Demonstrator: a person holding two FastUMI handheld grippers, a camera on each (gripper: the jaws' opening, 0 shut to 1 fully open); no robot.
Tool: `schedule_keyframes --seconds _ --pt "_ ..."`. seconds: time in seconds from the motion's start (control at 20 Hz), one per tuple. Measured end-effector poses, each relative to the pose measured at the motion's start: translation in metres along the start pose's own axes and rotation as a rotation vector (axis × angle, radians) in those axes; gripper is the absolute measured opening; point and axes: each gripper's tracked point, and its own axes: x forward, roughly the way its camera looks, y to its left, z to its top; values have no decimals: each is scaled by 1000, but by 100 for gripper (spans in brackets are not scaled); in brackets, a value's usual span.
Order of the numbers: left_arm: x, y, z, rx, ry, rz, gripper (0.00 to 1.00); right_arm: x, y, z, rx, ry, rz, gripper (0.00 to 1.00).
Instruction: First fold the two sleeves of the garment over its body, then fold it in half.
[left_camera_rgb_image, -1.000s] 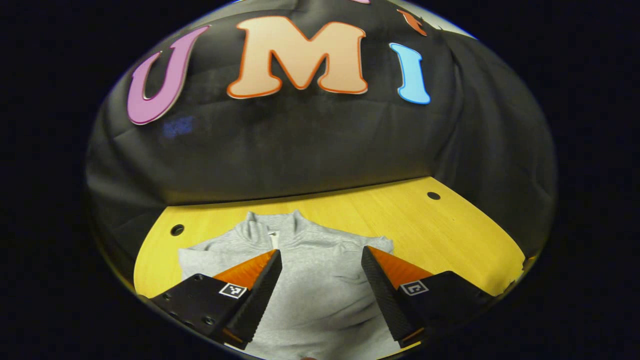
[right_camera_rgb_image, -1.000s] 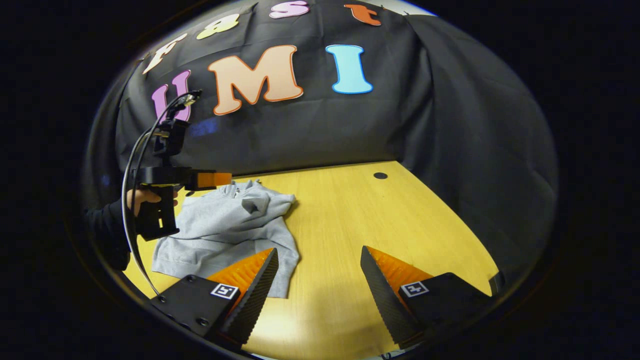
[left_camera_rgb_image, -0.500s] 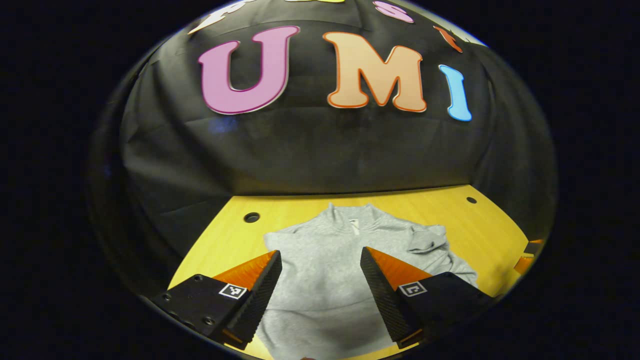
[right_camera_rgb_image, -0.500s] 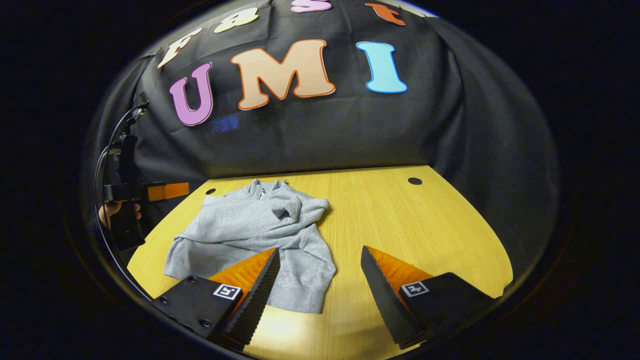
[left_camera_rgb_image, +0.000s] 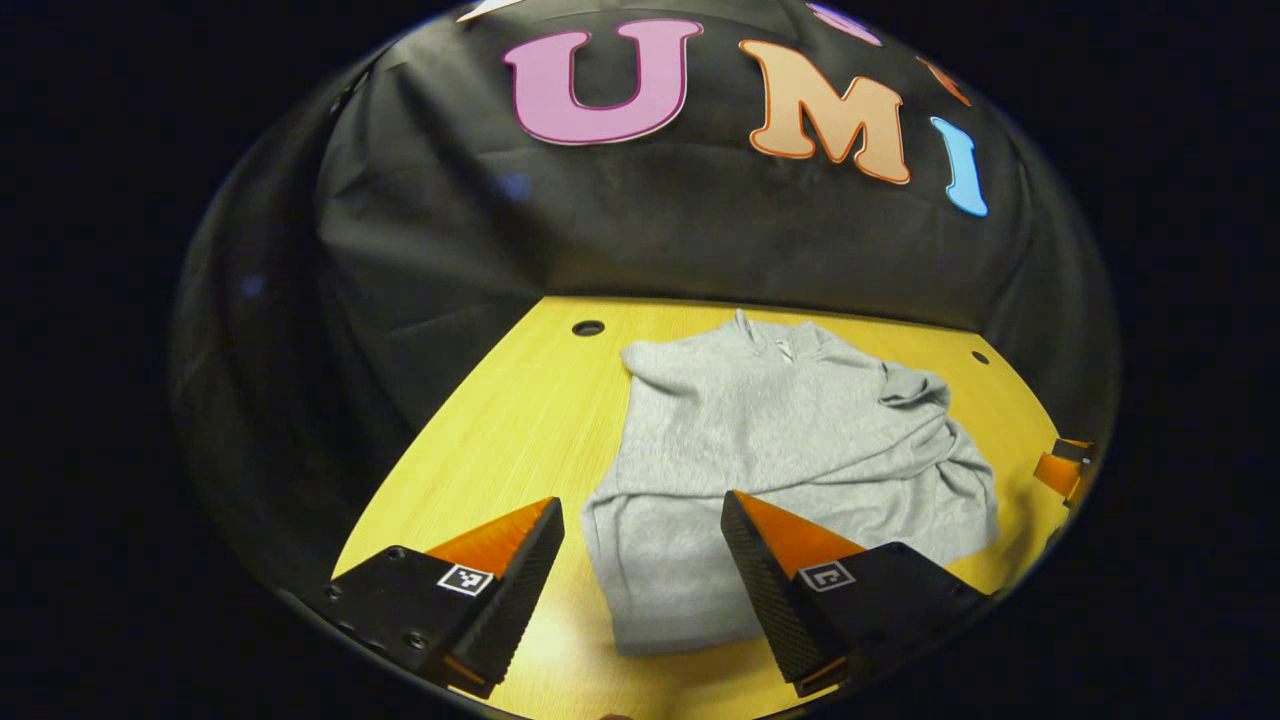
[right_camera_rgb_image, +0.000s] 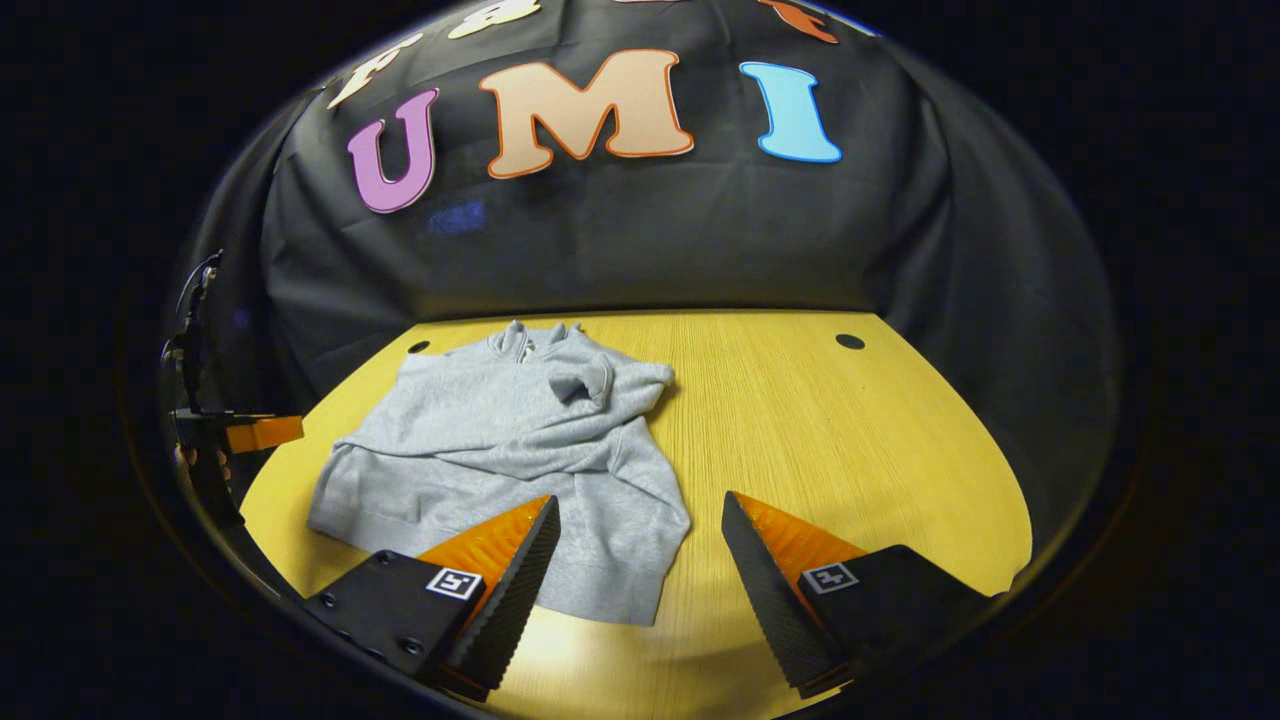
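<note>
Both my claws hang spread and empty: my left claw (left_camera_rgb_image: 642, 540) over the near hem of the grey sweatshirt (left_camera_rgb_image: 790, 450), my right claw (right_camera_rgb_image: 640, 540) by its other hem corner. The sweatshirt lies on the yellow counter (right_camera_rgb_image: 820, 420), sleeves roughly tucked over its body. Folding it in half now risks the bunched sleeve (right_camera_rgb_image: 585, 380) slipping out, leaving a lumpy fold.

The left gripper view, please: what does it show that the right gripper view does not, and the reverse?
Left gripper view: the open left gripper up close, the right gripper far off at the right edge. Right gripper view: the open right gripper up close, a hand holding the left gripper at the left edge. Both: the grey sweatshirt on the yellow table.
</note>
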Motion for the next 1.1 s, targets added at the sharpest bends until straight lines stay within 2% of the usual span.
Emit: schedule_keyframes --seconds 0.45,0.8,1.1 --pt "2 -2 -77 -3 155 4 95 15 3 -38 -17 94 -15 100" --pt "8 -6 -105 -56 229 -10 95 25 11 -64 -41 166 -21 100" --pt "10 -8 -104 -61 210 -13 96 31 11 -88 -55 240 -29 100"
